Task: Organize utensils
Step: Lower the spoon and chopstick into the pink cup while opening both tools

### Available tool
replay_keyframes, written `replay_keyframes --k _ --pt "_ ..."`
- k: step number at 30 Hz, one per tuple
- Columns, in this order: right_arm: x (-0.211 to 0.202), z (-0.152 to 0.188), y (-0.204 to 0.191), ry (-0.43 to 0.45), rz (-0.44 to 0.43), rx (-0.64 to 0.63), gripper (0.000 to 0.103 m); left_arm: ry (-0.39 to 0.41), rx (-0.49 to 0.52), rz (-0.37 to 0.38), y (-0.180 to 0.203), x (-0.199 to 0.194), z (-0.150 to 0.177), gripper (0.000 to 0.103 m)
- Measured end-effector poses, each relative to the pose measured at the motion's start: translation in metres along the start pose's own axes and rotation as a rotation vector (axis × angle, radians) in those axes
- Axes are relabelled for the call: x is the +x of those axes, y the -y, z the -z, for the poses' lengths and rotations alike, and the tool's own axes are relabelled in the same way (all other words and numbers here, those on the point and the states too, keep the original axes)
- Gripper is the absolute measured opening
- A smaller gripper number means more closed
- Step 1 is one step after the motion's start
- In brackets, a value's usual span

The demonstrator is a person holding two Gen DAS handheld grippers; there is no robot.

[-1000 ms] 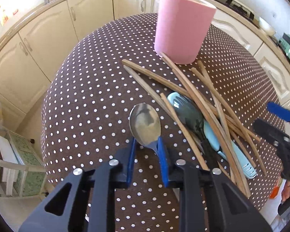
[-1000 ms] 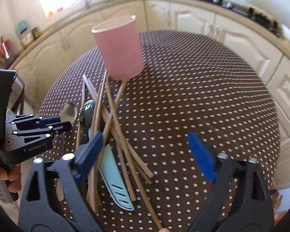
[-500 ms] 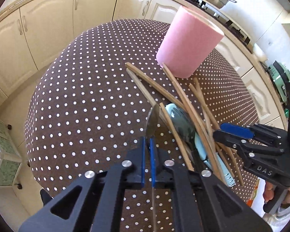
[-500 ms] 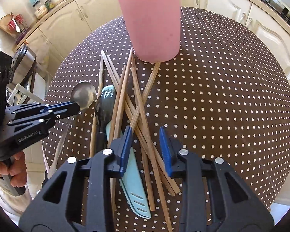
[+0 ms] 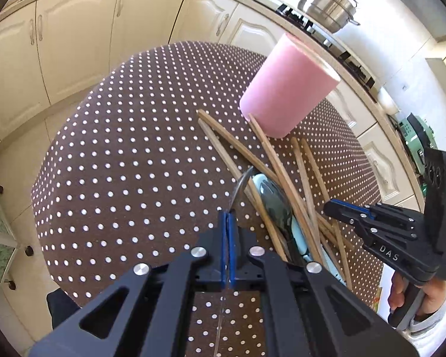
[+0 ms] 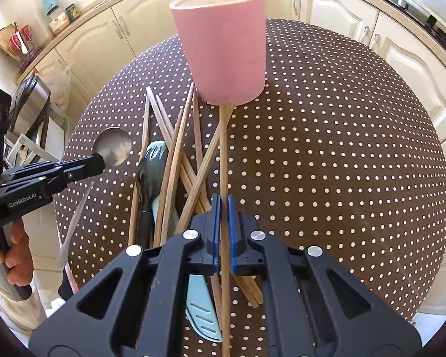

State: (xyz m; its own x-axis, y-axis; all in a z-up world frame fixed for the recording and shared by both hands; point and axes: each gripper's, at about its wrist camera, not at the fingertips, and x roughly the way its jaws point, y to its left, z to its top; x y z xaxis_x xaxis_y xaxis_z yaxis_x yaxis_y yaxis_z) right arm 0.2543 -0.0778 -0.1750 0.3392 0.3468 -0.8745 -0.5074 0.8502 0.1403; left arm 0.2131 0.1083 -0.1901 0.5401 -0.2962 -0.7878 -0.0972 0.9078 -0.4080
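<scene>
A pink cup (image 5: 288, 86) (image 6: 223, 44) stands upright on the brown dotted table (image 5: 133, 154) (image 6: 342, 148). Several wooden chopsticks (image 5: 282, 172) (image 6: 175, 160) lie in a loose pile before it, over a dark spoon (image 5: 273, 202) (image 6: 144, 178) and a pale blue utensil (image 6: 199, 306). My left gripper (image 5: 227, 217) (image 6: 99, 160) is shut on a metal spoon (image 5: 242, 181) (image 6: 113, 145), held edge-on above the table. My right gripper (image 6: 224, 208) (image 5: 330, 206) is shut on one chopstick (image 6: 223, 154), whose far end reaches the cup's base.
Cream kitchen cabinets (image 5: 74, 35) (image 6: 342, 9) ring the table. A steel pot (image 5: 327, 6) sits on the hob at the back. Jars (image 6: 58, 17) stand on the counter at the left. The table's right half (image 6: 356, 178) holds no utensils.
My left gripper shut on the metal spoon, lifted it and turned it edge-on. My right gripper moved in over the pile and closed on one chopstick.
</scene>
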Motion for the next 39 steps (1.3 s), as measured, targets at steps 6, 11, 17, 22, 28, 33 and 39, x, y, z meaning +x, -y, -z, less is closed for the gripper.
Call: replay_keyframes --k 6,11,17,22,28,33,39 --pt "-0.028 -0.004 0.01 0.104 -0.035 0.035 0.005 0.091 0.02 0.071 0.003 -0.029 0.0 0.001" --pt "-0.058 -0.007 0.014 0.192 -0.074 0.034 0.005 0.187 0.057 0.158 0.02 -0.054 -0.007 0.001" --pt "-0.095 -0.027 0.012 0.311 -0.091 0.02 0.005 0.297 0.117 0.257 0.047 -0.077 -0.032 0.001" --pt "-0.131 -0.051 0.006 0.442 -0.052 0.013 0.005 0.42 0.183 0.289 0.082 -0.094 -0.065 0.001" --pt "-0.158 -0.085 -0.003 0.608 0.005 0.028 0.005 0.614 0.233 0.334 0.111 -0.106 -0.102 0.001" --pt "-0.165 -0.105 -0.001 0.735 0.024 0.06 0.005 0.736 0.245 0.323 0.125 -0.105 -0.125 0.001" --pt "-0.152 -0.122 0.009 0.792 0.044 0.093 0.005 0.803 0.246 0.318 0.13 -0.088 -0.147 0.002"
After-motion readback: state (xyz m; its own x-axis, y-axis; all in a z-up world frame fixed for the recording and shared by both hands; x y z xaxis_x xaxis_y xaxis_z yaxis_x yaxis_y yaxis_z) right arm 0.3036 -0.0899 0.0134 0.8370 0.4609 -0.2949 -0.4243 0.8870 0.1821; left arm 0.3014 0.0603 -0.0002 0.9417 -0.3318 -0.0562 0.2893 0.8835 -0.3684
